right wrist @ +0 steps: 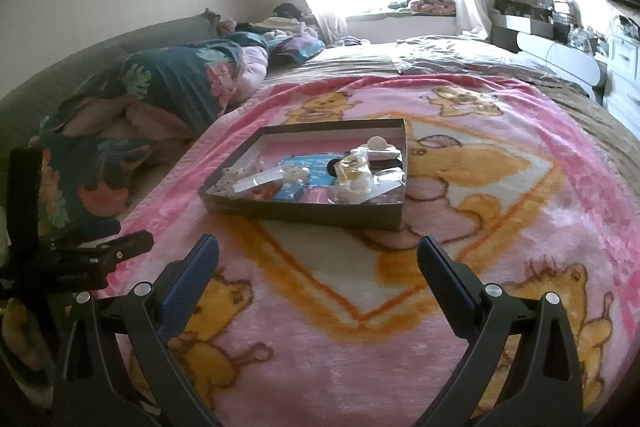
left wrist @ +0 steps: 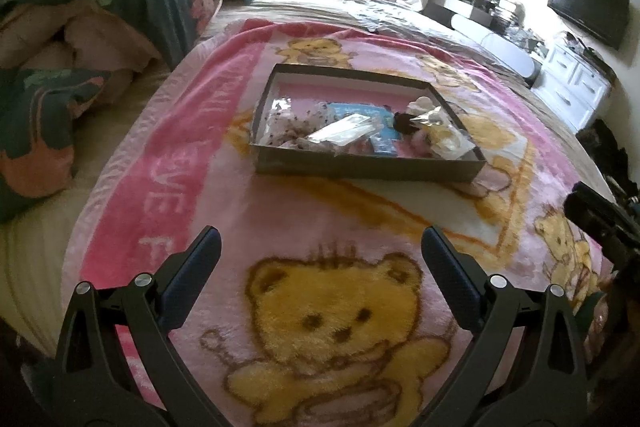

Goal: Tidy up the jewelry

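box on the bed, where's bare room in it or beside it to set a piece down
Inside the box, only the pink far strip behind the blue card is bare; the near half is crowded with packets. The blanket between the box and both open grippers is free.

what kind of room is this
Most likely a lived-in bedroom: a bed covered with a pink teddy-bear blanket, a bunched floral duvet, and a wall-mounted TV over white drawers.

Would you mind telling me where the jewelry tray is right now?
The tray sits mid-frame in both views on the pink bear blanket, ahead of both open grippers, untouched.
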{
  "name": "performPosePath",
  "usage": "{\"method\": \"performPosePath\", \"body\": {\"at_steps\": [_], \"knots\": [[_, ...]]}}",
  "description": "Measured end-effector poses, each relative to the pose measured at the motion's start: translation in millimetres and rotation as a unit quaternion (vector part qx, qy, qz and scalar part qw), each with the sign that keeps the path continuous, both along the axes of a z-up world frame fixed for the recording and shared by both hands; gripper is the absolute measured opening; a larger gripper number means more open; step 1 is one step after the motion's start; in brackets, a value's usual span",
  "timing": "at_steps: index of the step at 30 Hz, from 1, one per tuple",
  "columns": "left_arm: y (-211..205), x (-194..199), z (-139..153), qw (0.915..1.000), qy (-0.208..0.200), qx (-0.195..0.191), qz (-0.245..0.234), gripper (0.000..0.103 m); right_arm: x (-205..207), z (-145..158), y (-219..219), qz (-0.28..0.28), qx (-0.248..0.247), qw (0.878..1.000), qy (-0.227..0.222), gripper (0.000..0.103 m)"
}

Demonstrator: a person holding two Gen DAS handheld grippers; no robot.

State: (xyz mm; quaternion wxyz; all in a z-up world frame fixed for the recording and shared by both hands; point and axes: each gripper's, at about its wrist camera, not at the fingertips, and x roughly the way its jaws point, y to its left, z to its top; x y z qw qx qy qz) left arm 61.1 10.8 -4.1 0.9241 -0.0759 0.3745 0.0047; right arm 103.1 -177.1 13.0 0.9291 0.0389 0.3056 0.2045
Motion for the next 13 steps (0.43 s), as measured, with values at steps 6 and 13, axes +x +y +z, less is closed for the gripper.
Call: {"method": "performPosePath", "body": {"at_steps": [6,13], "knots": [[39,22,-19,0.9975,0.028,0.002,0.065,0.094,25,-14,-26,-0.049,-0.003,0.999,0.017,0.099],[95,44,-46,0.9893,0.063,-0.004,0.131,0.094,61,-29,-80,-0.135,0.021,0.989,0.049,0.099]]}}
